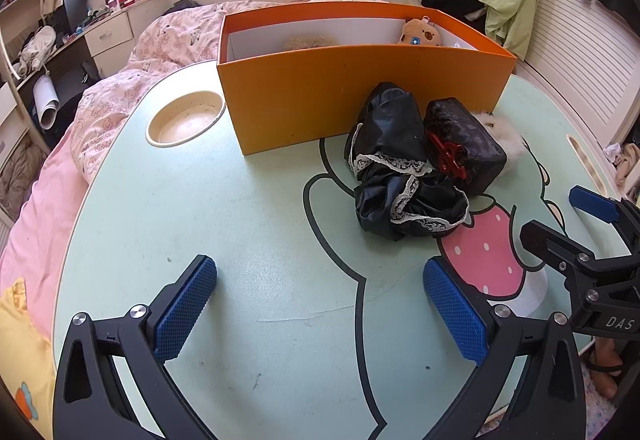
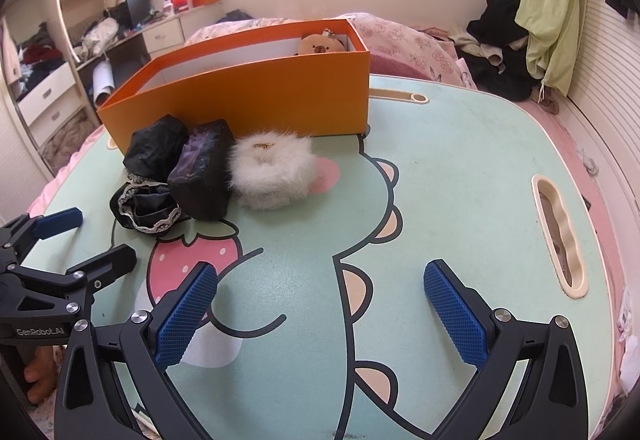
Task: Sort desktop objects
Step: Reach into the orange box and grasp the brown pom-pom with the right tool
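An orange box [image 1: 320, 96] stands on the mint lap table [image 1: 200, 220]; it also shows in the right wrist view [image 2: 256, 100]. A brown plush toy [image 1: 420, 33] lies inside it [image 2: 320, 45]. In front of the box lie a black lace-trimmed cloth [image 1: 400, 176] [image 2: 152, 160], a dark pouch [image 1: 464, 152] [image 2: 204, 172] with a red clip [image 1: 448, 156], and a white fluffy scrunchie [image 2: 272, 170] [image 1: 504, 136]. My left gripper [image 1: 320, 280] is open and empty, short of the cloth. My right gripper [image 2: 320, 288] is open and empty, short of the scrunchie.
A round cup recess [image 1: 186, 118] sits in the table left of the box. A handle slot [image 2: 558, 236] is at the table's right edge. Pink bedding [image 1: 112, 108] surrounds the table. Each gripper shows in the other's view: the right one [image 1: 560, 224], the left one [image 2: 96, 240].
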Tool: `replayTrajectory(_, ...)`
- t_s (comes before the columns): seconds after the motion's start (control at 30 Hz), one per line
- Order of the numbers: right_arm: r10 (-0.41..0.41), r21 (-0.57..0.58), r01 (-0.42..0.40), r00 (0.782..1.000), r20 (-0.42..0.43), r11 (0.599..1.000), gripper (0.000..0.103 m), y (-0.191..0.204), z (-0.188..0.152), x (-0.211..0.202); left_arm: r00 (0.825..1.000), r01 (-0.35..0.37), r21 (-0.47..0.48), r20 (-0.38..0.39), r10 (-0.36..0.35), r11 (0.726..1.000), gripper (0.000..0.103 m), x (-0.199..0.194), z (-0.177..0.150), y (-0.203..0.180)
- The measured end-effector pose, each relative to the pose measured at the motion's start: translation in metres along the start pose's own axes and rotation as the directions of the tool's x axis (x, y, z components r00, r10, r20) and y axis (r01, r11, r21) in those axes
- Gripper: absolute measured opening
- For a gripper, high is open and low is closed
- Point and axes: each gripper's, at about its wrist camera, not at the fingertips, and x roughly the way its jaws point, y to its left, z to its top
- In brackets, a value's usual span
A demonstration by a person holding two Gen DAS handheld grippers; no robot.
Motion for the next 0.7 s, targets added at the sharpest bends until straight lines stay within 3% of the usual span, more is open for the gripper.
replayTrajectory(0.33,-0.057,0.005,0.057,0.998,-0.013,0.998,0.102,0.0,0.002,0.0,1.0,0.006,0.002,-0.001,-0.006,1.0,0.103,0.0,0.0,0.0)
replayTrajectory(0.5,-0.002,0.065,0.001,1.0,0.007,0.998,0.066,-0.016,0.022,-0.017,1.0,0.009,0.002,-0.001,-0.009,1.0,0.103,-0.001,0.001,-0.004)
replayTrajectory(0.7,0.138,0.052,-0.14,0.989,0.051,0.989,0.053,-0.011,0.102,-0.037,1.0,0.011,0.005,0.0,-0.011,1.0,0.103,0.0,0.005,-0.006)
